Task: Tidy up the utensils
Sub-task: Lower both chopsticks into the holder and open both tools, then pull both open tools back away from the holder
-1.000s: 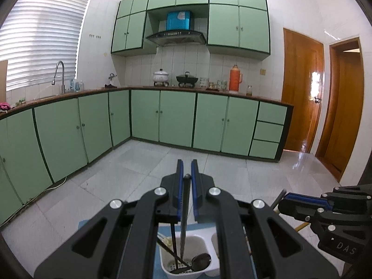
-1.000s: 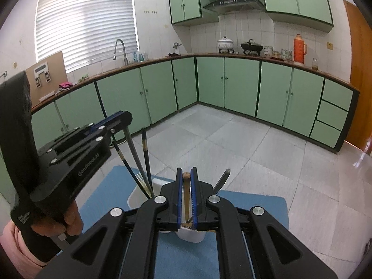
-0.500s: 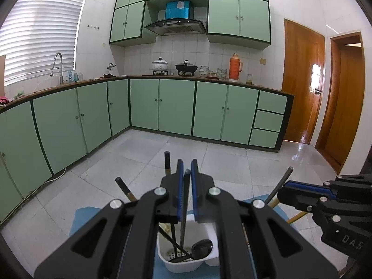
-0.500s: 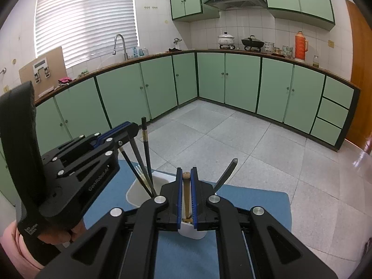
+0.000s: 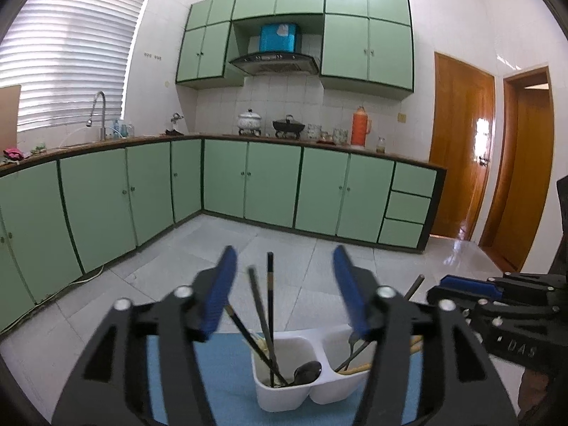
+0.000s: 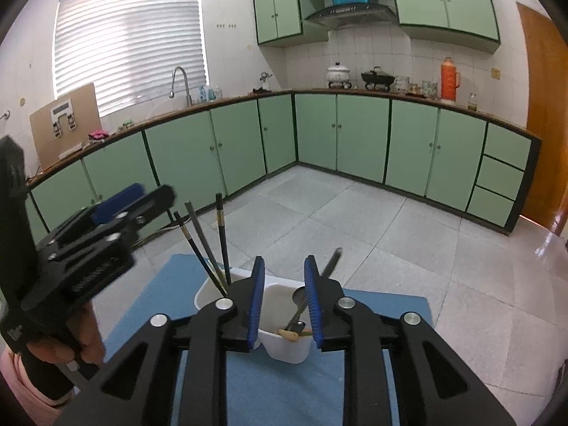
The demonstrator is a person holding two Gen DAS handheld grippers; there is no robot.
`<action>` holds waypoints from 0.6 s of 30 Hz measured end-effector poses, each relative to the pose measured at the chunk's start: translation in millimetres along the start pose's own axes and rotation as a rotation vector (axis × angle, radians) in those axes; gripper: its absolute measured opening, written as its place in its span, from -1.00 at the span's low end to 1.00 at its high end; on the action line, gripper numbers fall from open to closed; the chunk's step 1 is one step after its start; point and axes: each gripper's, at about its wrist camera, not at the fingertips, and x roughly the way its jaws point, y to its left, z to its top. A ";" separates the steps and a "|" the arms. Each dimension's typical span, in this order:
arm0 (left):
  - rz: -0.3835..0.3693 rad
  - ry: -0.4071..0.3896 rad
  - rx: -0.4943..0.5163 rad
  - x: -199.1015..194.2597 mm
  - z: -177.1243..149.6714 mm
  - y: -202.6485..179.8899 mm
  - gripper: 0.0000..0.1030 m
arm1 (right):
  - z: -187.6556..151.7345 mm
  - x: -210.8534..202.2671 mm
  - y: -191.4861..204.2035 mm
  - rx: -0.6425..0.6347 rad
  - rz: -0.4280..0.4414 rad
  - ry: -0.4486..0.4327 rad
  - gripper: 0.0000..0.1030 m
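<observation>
Blue-padded fingers of the left gripper [image 5: 284, 287] are opening wide, gripping nothing; the right gripper [image 6: 284, 298] is opening too, narrower, equally unladen. Below both, a white two-compartment plastic utensil holder [image 5: 284, 396] on a blue mat [image 6: 319, 390] holds dark chopsticks [image 5: 269, 305] and a black spoon [image 5: 307, 369] in one compartment, wooden and metal utensils [image 6: 298, 326] in the other.

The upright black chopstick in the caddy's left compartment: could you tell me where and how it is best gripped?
Grip the black chopstick on its bare upper shaft, coming from above with fingers either side. It stands nearly upright, well above the white caddy rim, while its lower end is crowded by the ladle.
</observation>
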 end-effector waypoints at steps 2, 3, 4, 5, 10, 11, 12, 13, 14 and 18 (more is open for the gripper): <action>0.011 -0.014 -0.005 -11.2 0.9 1.4 0.30 | -2.4 -12.3 -3.0 0.008 -0.009 -0.021 -0.51; 0.016 -0.020 -0.008 -17.1 0.3 2.2 0.41 | -4.0 -19.4 -4.4 0.015 -0.012 -0.033 -0.43; 0.022 -0.029 -0.014 -25.7 -1.0 3.3 0.45 | -5.1 -24.4 -5.0 0.018 -0.014 -0.043 -0.37; 0.024 -0.033 -0.014 -31.3 -1.5 2.7 0.54 | -7.7 -32.7 -5.9 0.021 -0.015 -0.058 -0.24; 0.042 -0.048 -0.016 -66.8 -15.7 3.3 0.74 | -21.8 -65.8 -8.0 0.030 -0.029 -0.101 -0.02; 0.045 -0.047 -0.018 -72.8 -18.7 2.8 0.75 | -25.5 -73.0 -7.9 0.033 -0.028 -0.108 0.04; 0.049 -0.045 -0.019 -80.5 -22.6 2.1 0.78 | -28.8 -79.0 -7.2 0.032 -0.028 -0.114 0.10; 0.052 -0.045 -0.018 -84.6 -24.9 2.1 0.82 | -32.2 -85.2 -6.1 0.029 -0.032 -0.120 0.14; 0.066 -0.047 -0.016 -92.4 -29.9 1.0 0.85 | -35.1 -89.7 -4.9 0.026 -0.038 -0.125 0.26; 0.087 -0.022 -0.019 -110.8 -42.1 2.1 0.90 | -51.0 -108.1 -0.7 0.027 -0.061 -0.138 0.58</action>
